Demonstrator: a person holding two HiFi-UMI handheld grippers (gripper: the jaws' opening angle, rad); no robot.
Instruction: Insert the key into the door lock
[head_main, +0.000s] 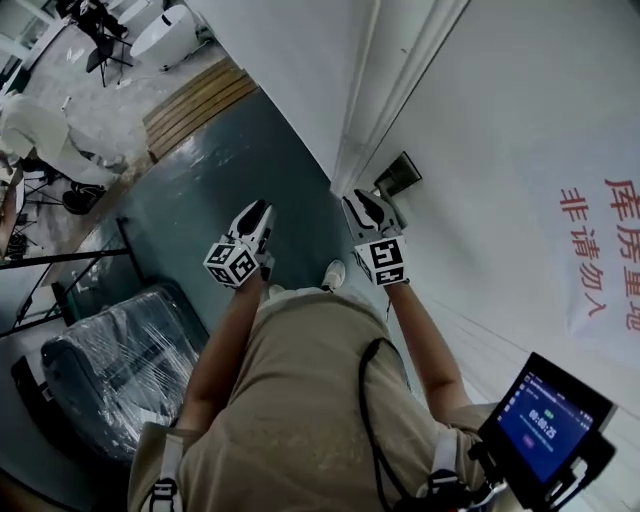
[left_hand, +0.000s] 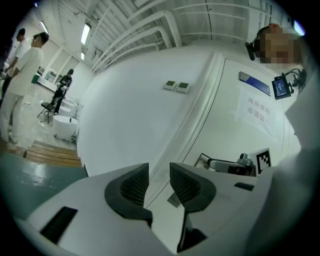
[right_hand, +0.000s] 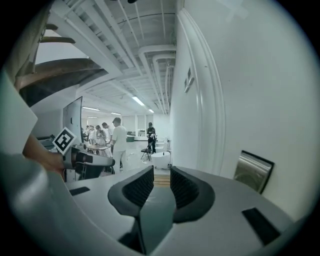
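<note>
Screen (head_main: 545, 425) and torso (head_main: 300, 400) fill the near edge of the head view. Past them, the right hand-held gripper (head_main: 365, 205) sits just beside the lock plate (head_main: 398, 176) on the door (head_main: 500, 110). The left hand-held gripper (head_main: 258, 212) is further off, over the floor (head_main: 230, 160). Both have jaws spread, nothing pinched.

Can't find the key in any view.

Step, my read: ambiguous. Empty jaws at the lock fit either a key not yet in hand or one already in and let go. Plate is too small and oblique to settle it, so I'm calling no move. Either way it needs a straight look at the plate.

View differences:
- **Left gripper view:** only this one shows a small grey patch (left_hand: 174, 200) low between its jaws. Can't identify it.
- **Right gripper view:** shows the plate's shiny face at a slant, no keyhole readable.
- **Head view:** the only one showing both grippers' spacing to the door.
</note>
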